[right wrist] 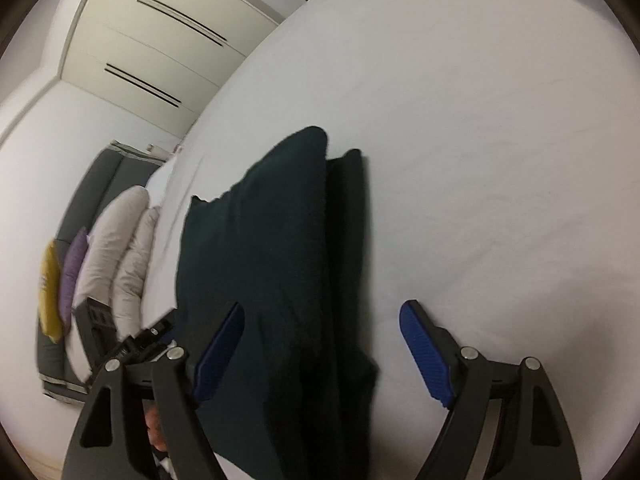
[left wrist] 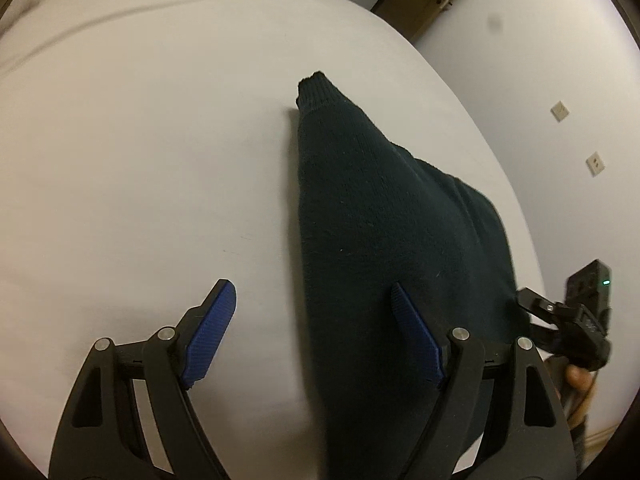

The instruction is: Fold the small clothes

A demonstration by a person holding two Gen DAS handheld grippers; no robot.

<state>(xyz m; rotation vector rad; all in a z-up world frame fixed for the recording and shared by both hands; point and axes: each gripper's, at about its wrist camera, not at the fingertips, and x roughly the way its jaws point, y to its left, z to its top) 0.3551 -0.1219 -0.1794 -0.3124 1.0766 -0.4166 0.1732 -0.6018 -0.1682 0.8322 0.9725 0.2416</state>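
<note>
A dark green knitted garment (left wrist: 380,220) lies folded lengthwise on the white bed sheet (left wrist: 140,160), its narrow cuffed end pointing away. My left gripper (left wrist: 316,312) is open just above it. One of its blue pads (left wrist: 416,332) is over the knit, the other over bare sheet, and neither presses on the cloth. In the right wrist view the same garment (right wrist: 272,240) runs between the open fingers of my right gripper (right wrist: 324,344), with one pad (right wrist: 424,352) over the sheet (right wrist: 480,120). Each view shows the other tool's black body at its edge.
White pillows (right wrist: 116,248), a purple cushion (right wrist: 72,276) and a yellow cushion (right wrist: 50,292) lean on a grey headboard (right wrist: 100,176). A pale wardrobe (right wrist: 160,40) stands behind. A wooden door (left wrist: 424,4) and wall sockets (left wrist: 560,110) lie past the bed's edge.
</note>
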